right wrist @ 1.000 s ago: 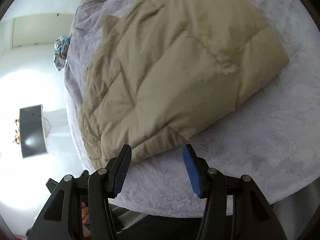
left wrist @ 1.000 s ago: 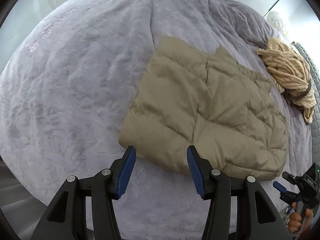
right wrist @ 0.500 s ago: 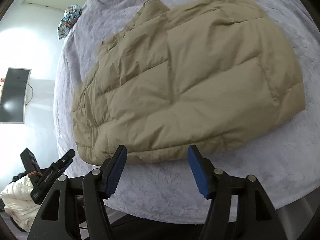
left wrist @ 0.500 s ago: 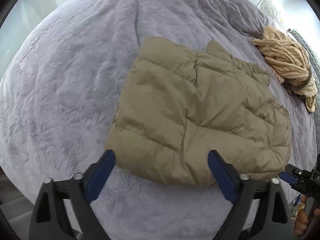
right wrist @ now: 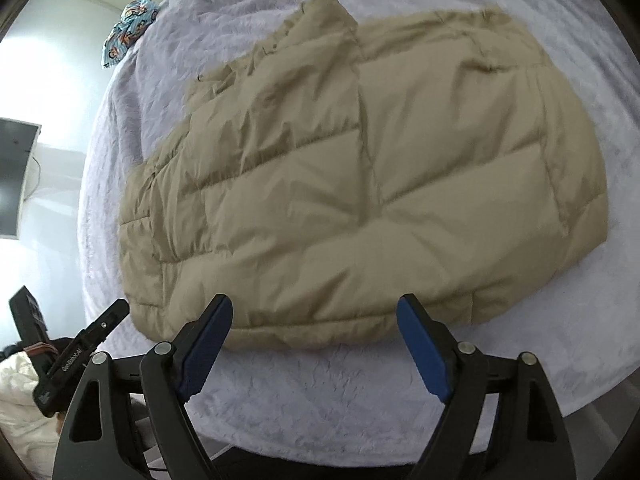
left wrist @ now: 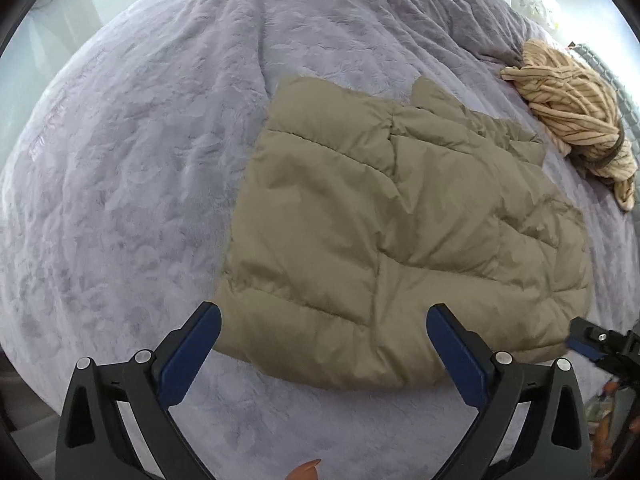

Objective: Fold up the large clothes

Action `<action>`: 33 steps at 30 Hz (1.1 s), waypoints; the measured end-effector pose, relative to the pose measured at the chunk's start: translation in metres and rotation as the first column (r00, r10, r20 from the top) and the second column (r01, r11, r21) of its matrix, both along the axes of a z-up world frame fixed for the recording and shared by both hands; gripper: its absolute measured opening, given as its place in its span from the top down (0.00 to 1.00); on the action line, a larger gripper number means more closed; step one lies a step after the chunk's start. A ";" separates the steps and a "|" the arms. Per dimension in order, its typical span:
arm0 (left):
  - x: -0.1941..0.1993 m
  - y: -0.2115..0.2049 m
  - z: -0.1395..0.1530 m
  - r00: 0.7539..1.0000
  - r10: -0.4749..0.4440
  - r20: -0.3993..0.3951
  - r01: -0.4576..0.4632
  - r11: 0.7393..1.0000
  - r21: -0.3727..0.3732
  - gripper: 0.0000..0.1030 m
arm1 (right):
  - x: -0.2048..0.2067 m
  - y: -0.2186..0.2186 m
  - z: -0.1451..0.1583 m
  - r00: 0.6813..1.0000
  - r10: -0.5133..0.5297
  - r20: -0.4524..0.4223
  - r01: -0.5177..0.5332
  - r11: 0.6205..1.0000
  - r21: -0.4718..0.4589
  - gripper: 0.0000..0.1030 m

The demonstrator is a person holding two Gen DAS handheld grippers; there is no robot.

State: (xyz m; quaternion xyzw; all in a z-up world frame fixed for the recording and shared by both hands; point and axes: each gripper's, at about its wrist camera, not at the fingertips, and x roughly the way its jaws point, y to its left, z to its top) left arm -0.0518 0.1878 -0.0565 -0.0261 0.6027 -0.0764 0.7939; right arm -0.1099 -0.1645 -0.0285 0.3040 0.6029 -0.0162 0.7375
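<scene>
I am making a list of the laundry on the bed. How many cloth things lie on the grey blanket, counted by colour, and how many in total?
Beige or tan: 1, the folded padded jacket.
Cream with dark stripes: 1, the bundled striped garment.
Blue patterned: 1, the crumpled patterned cloth at the edge of the grey blanket.
Total: 3.

Left gripper black with triangular cutouts, silver screws, blue-padded fingers, right gripper alike
</scene>
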 end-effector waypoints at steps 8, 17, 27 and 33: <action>0.012 0.008 -0.009 1.000 -0.011 0.014 0.010 0.999 0.034 0.00 | 0.001 0.013 0.010 0.998 0.041 0.052 -0.036 0.995 -0.088 0.15; 0.030 0.025 -0.025 0.999 -0.037 -0.013 0.036 0.996 -0.084 0.00 | 0.002 0.016 0.005 0.998 0.051 -0.031 -0.055 0.988 -0.146 0.16; 0.087 0.051 -0.082 0.969 -0.172 -0.180 0.077 0.895 -0.440 0.00 | -0.007 0.013 0.001 0.996 0.040 -0.083 -0.049 0.992 -0.120 0.15; 0.100 0.015 -0.123 0.916 -0.289 -0.279 0.098 0.834 -0.543 0.00 | -0.002 0.014 0.000 0.995 0.047 -0.090 -0.059 0.990 -0.127 0.15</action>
